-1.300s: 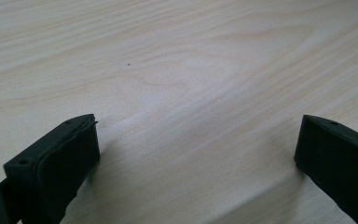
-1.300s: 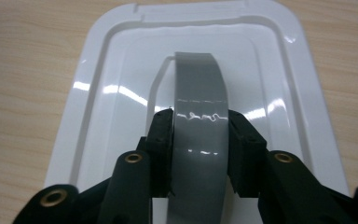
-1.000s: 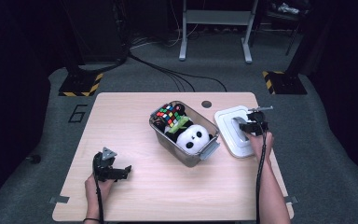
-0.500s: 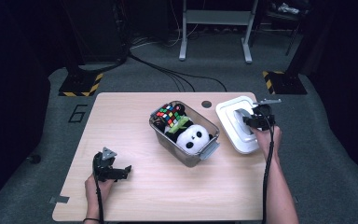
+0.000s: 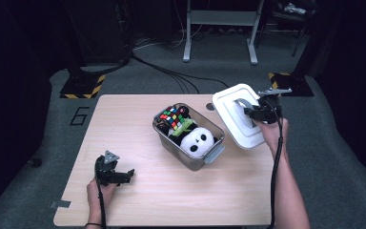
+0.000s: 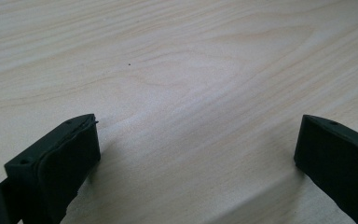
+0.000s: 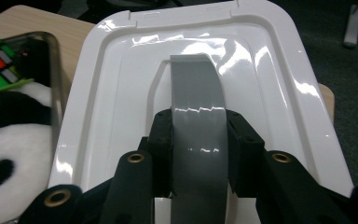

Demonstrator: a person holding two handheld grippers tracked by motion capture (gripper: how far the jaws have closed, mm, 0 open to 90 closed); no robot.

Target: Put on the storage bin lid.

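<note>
Right gripper clenched on the grey handle of the white lid, held tilted just right of the open bin. Bin lies leftward; its long axis runs far-left to near-right. Left gripper released, idle on tabletop, well apart.

A light wooden table with rounded corners stands on grey carpeted floor; a dark figure "6" is marked at its left edge. Beyond it, black cables trail across the floor toward a grey metal stand. Two yellow-and-black striped base plates lie left and right. The surrounding room is dark, lit mainly over the table.
</note>
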